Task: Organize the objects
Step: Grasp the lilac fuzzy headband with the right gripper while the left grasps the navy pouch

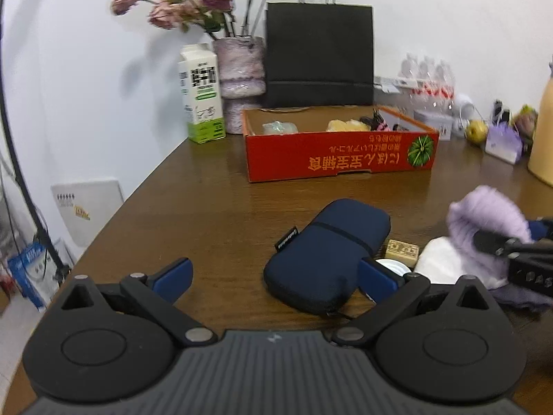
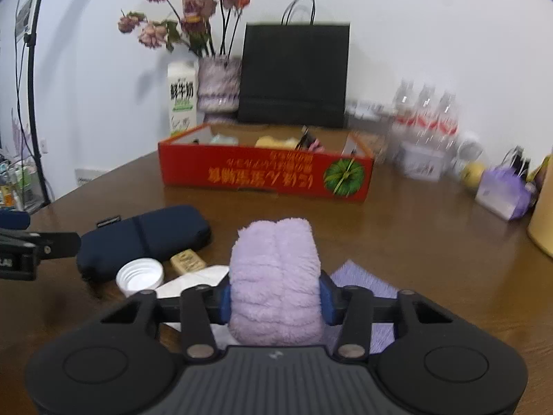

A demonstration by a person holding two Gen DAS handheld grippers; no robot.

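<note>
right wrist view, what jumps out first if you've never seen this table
The fluffy lilac towel roll fills the foreground, clamped between the right gripper's blue pads. Behind it, mid-table, sits the bright red cardboard box with a green pumpkin picture. To the left lies a navy zip pouch, with the open left gripper near it.

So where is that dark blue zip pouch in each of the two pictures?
Left wrist view: navy pouch lies low centre, just ahead of the open left gripper.
Right wrist view: pouch lies at left, on the table.
Shared landmark: the red box lies behind it.
</note>
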